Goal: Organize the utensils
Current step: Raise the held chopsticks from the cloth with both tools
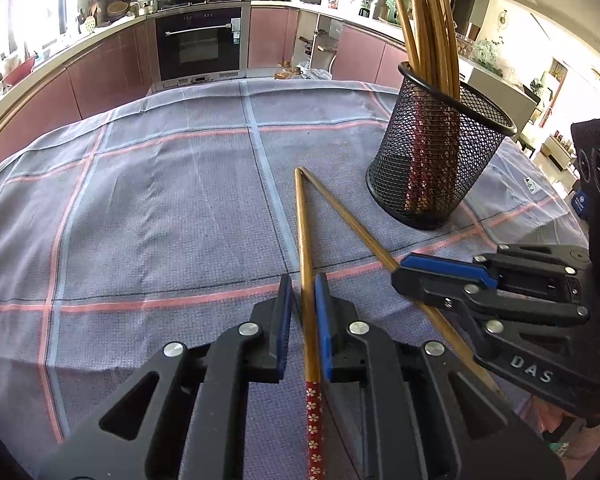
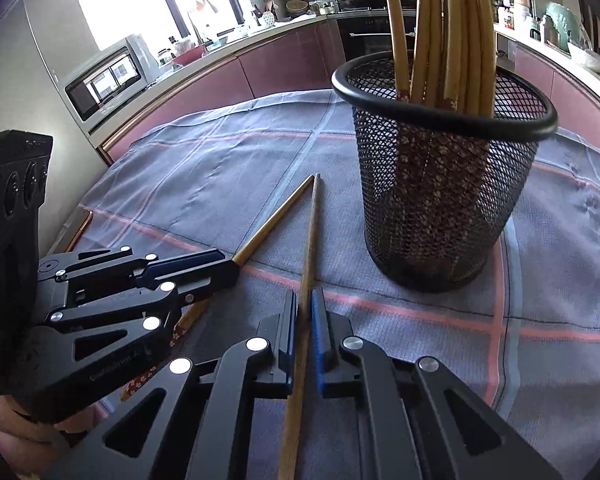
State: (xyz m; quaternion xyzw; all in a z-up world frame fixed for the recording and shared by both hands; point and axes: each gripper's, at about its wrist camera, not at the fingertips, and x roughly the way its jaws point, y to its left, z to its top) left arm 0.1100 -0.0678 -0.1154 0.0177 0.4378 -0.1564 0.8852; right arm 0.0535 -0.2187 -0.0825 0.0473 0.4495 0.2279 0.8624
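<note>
**Two chopsticks gripped, holder waiting**

Left tool [image 1: 304,328]: nearly closed, pads flanking one chopstick [image 1: 305,264] along its bare wooden shaft, just ahead of the red flowered handle. Slight gaps visible beside the stick in the left wrist view, so firm clamping not certain; judged held or about to be.

Right tool [image 2: 305,332]: narrowed down on the second chopstick [image 2: 306,256], pads tight to the shaft on both sides. Reads as gripped.

Both sticks low over the plaid cloth [image 1: 160,200] on the desk, thin tips meeting in a V near the foot of the mesh holder [image 2: 440,200]. Cannot tell whether tips touch the cloth or hang just above it.

Holder upright, just beyond the tips, to the right. Already packed with chopsticks [image 2: 452,32], patterned ends down, thin ends up and fanned out.

Grip placed mid-shaft, likely for balance and to leave the handle end free for dropping in first, matching the ones already stowed.

Judged stage: near the end, last pair off the desk. Next move likely needs each stick swung upright and lowered between the crowded ones; risk of snagging on the rim or knocking the light holder over
</note>
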